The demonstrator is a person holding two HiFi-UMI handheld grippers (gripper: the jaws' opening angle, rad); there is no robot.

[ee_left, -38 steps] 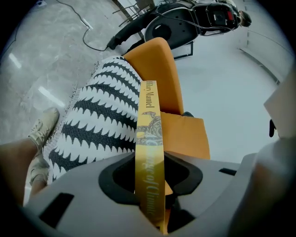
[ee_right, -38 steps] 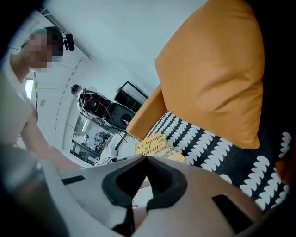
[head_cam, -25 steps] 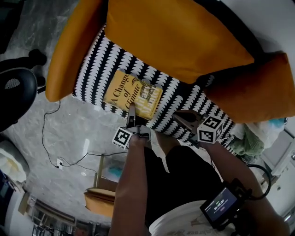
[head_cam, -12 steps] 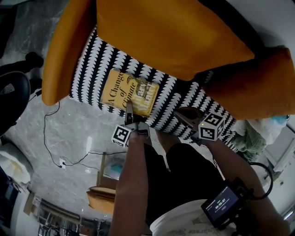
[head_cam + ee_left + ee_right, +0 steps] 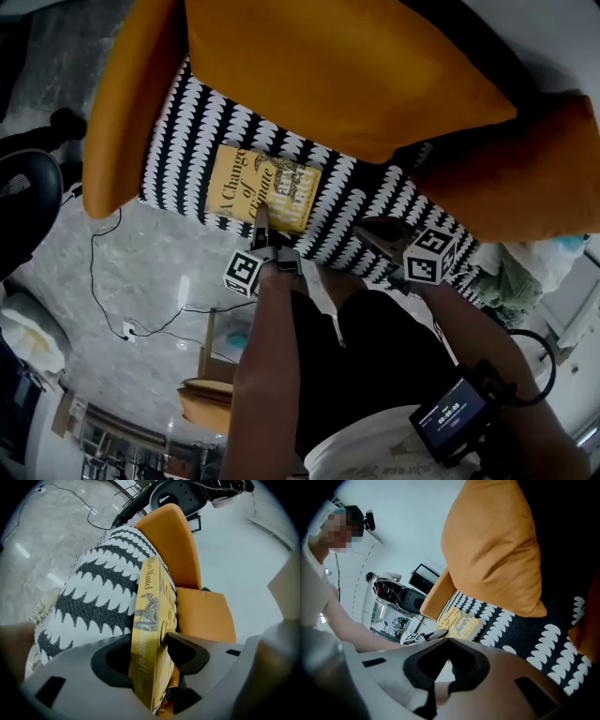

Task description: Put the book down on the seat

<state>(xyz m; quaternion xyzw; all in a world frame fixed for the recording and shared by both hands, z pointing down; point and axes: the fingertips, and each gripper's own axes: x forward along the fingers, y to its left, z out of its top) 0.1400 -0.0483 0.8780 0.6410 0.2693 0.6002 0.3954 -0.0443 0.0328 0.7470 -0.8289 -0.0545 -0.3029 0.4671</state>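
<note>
Office, orange armchair (image 5: 122,103), swivel chair (image 5: 23,202), cables (image 5: 92,262)

Seat (image 5: 187,141) — woven cloth; book (image 5: 267,187) cover perhaps matt paper.

book (image 5: 263,187) cover: "A Change of Climate". spine (image 5: 149,588): "…llary Mantel" legible, title lettering below it partly hidden. wrist screen (image 5: 451,416): digits showing, too small to read.

Grey marbled floor (image 5: 56,272), thin cable (image 5: 92,258) trailing across; black office chair (image 5: 21,192) at left; white wall (image 5: 408,524).
</note>
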